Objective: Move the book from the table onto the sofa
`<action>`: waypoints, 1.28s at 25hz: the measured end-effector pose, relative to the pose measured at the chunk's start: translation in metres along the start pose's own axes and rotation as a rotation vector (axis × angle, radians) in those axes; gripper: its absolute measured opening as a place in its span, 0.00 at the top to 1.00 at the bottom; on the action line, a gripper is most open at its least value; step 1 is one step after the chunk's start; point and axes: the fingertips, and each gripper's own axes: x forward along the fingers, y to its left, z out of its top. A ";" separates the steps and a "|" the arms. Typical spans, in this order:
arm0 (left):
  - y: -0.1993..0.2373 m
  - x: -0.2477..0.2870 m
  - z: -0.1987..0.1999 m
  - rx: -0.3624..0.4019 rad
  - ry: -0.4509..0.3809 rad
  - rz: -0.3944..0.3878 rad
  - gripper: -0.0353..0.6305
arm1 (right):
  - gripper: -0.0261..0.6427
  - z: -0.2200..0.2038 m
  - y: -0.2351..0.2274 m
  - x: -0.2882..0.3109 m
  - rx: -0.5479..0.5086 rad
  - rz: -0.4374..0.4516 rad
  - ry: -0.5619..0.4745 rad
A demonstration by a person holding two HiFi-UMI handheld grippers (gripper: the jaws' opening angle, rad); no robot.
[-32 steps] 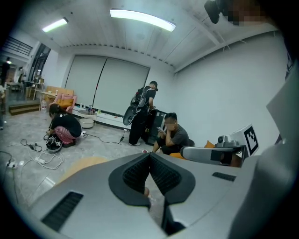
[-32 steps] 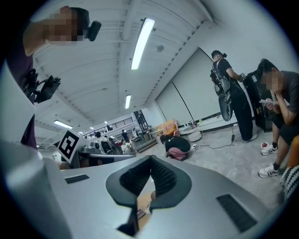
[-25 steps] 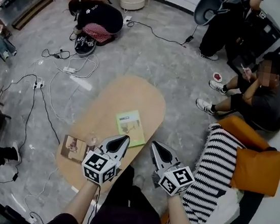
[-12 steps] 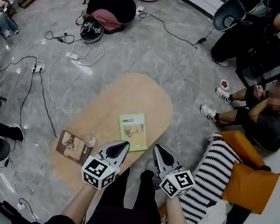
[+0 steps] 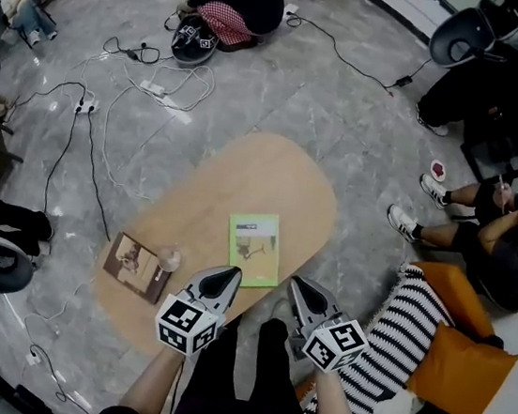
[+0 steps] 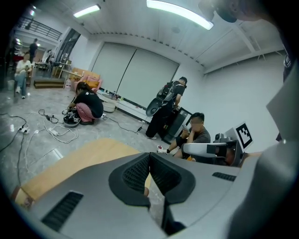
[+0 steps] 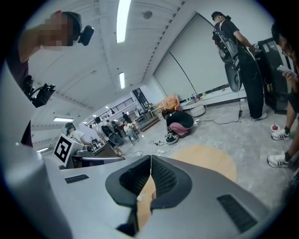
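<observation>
1. Head view first: a light-green paperback book [image 5: 254, 248] lies flat on the oval pale-wood worktop [image 5: 245, 166], close to its near edge.
2. It is well apart from the orange sofa [image 5: 462, 363], which stands off to the right under a black-and-white striped throw [image 5: 392, 334].
3. The left tongs [image 5: 227, 276] and right tongs [image 5: 300, 286] hang side by side at the near edge of the worktop. Their tips point towards the book and touch nothing.
4. In the left gripper view the left tongs [image 6: 149, 156] are pressed together with nothing between them. The right gripper view shows the right tongs [image 7: 151, 161] the same way.
5. A brown-covered booklet [image 5: 135, 267] sits at the left end of the worktop. Just beside it is a small clear object [image 5: 169, 259], possibly a glass but too small to tell.
6. White cables [image 5: 150, 102] trail over the grey stone floor [image 5: 329, 106] beyond.
</observation>
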 end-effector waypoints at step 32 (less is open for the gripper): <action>0.186 0.153 -0.233 -0.441 0.285 0.098 0.76 | 0.79 -0.221 -0.196 0.157 0.248 -0.039 0.389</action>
